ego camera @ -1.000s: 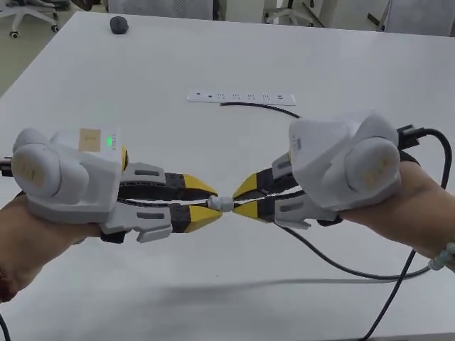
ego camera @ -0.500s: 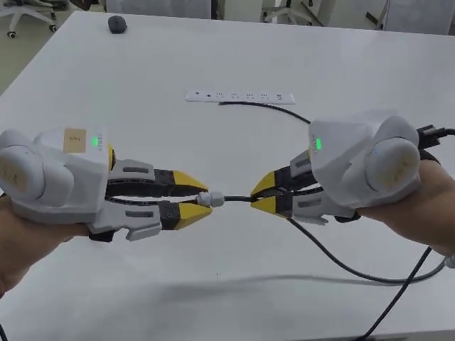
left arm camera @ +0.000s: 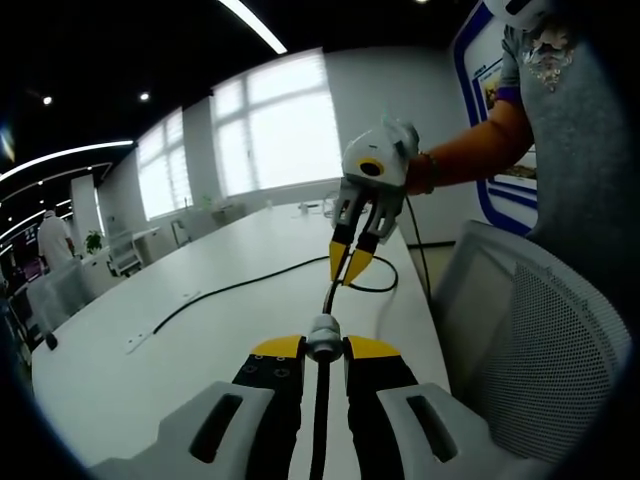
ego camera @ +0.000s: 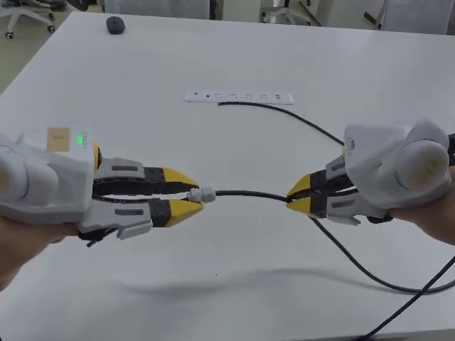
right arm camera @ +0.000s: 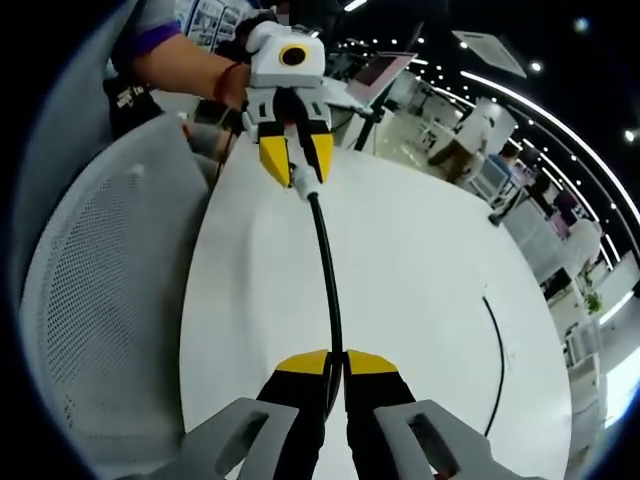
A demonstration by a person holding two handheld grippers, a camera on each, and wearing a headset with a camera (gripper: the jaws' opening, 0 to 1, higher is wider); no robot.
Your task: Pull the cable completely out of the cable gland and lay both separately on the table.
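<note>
Landmark: the power strip (ego camera: 238, 97), a white bar lying flat on the white counter (ego camera: 213, 50).
Cable gland (ego camera: 202, 195): a small pale grey fitting. It is on the person's side of the power strip and a little to its left, held up off the counter.
Left claw (ego camera: 190, 199): closed on the cable gland, with its yellow tips pinching the fitting from both sides. In the left gripper view the gland sits right at the tips, and a black length of cable runs back between the jaws behind it.
Cable (ego camera: 249, 194): black. It leaves the gland and runs nearly straight to the right claw, on the near side of the power strip. Past that claw it drops to the counter and curves off toward the near right.
Right claw (ego camera: 297, 195): clamped on the cable, nearer the person than the power strip and off its right end, well apart from the gland.
Black lead (ego camera: 284, 114): starts just beside the power strip and runs toward the right claw. Its far end is hidden.
Dark object (ego camera: 114, 25): small, beyond the power strip and to its left.
Task state: the cable is still threaded through the gland.
</note>
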